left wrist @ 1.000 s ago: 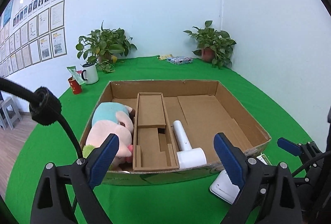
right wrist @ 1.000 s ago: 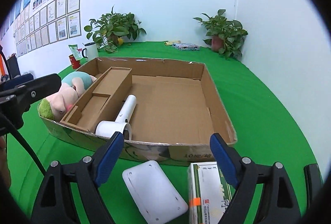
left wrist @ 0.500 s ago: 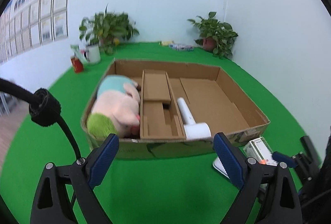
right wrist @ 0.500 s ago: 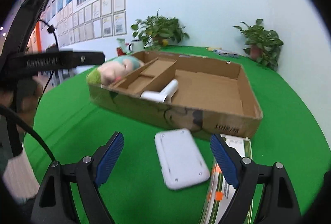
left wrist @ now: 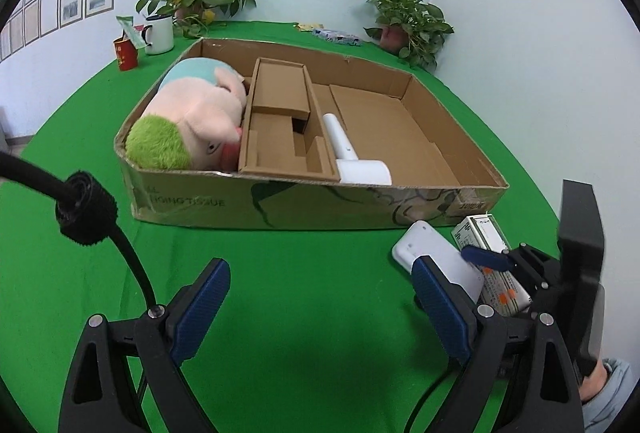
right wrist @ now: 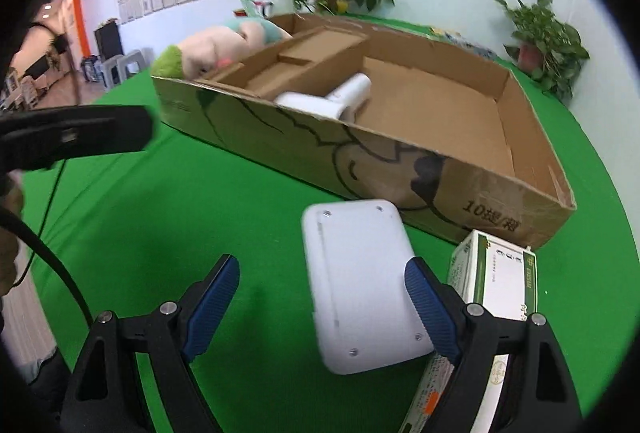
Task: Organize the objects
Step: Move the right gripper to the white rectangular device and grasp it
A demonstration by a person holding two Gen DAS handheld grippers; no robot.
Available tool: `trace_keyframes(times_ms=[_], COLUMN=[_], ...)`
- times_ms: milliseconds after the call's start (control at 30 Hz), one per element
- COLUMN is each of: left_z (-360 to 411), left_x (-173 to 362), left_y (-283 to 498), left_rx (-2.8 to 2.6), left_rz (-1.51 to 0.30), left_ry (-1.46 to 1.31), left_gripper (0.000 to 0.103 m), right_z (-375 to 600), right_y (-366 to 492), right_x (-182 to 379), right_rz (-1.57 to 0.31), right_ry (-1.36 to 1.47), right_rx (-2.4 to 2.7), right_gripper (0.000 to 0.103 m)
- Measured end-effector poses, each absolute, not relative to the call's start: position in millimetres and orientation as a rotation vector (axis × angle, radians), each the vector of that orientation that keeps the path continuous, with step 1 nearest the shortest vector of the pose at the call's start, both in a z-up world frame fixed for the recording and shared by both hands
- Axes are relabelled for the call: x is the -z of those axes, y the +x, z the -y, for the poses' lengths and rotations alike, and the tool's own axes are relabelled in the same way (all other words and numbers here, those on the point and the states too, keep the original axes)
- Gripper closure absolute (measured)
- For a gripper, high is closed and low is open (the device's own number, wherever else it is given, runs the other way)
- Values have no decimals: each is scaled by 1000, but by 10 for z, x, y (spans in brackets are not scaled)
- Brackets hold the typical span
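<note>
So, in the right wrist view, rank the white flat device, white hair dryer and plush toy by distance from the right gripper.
1. White flat device, on the cloth between the open jaws.
2. White hair dryer, inside the box's near edge.
3. Plush toy, at the box's far-left end.

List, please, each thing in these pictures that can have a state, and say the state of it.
left gripper: open, nothing between its fingers.
right gripper: open, jaws just closing, white flat device partly between them.
cardboard box: open-topped, right part bare.
plush toy: lying in box, left side.
white hair dryer: lying in box.
white flat device: outside box, on cloth.
green-white carton: outside box, closed.
</note>
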State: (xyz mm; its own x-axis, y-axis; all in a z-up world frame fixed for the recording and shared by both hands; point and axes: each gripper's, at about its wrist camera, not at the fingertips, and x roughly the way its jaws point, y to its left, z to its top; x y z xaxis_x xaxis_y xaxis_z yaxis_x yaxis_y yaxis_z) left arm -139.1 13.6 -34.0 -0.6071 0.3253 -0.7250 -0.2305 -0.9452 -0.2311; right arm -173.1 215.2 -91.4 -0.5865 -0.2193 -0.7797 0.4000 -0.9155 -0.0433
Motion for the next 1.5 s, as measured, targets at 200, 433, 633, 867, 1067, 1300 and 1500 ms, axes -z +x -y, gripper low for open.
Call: trace_keyframes(times_ms=[200, 433, 633, 867, 1067, 1300, 1500], left_z=[-5, 47, 34, -1, -181, -401, -485], left_x=[397, 428, 479, 698, 946, 1102, 1196], left_y=[-1383, -1409, -1444, -1549, -1602, -1572, -1703], left_rx=[-2558, -2532, -2528, -2384, -2104, -1941, -1897], left_rz=[203, 232, 227, 306, 468, 518, 541], left_ry=[-1198, -1211, -1233, -1317, -1387, -1398, -1433], left_gripper=[11, 11, 11, 13, 25, 36, 51], right_z=[-2241, -2263, -2254, -2164, -2167, -2024, -1975], right_y=[-1823, -1874, -1792, -1286, -1101, -969, -1119], right_x=[951, 995, 1008, 958, 954, 879, 939], right_rz=[-289, -294, -225, 14, 36, 7, 10], right_ry=[1241, 1279, 1317, 1236, 1193, 1152, 1224], right_rx=[2538, 2505, 2484, 2402, 2400, 2422, 2480], right_gripper=[36, 33, 38, 28, 21, 21, 21])
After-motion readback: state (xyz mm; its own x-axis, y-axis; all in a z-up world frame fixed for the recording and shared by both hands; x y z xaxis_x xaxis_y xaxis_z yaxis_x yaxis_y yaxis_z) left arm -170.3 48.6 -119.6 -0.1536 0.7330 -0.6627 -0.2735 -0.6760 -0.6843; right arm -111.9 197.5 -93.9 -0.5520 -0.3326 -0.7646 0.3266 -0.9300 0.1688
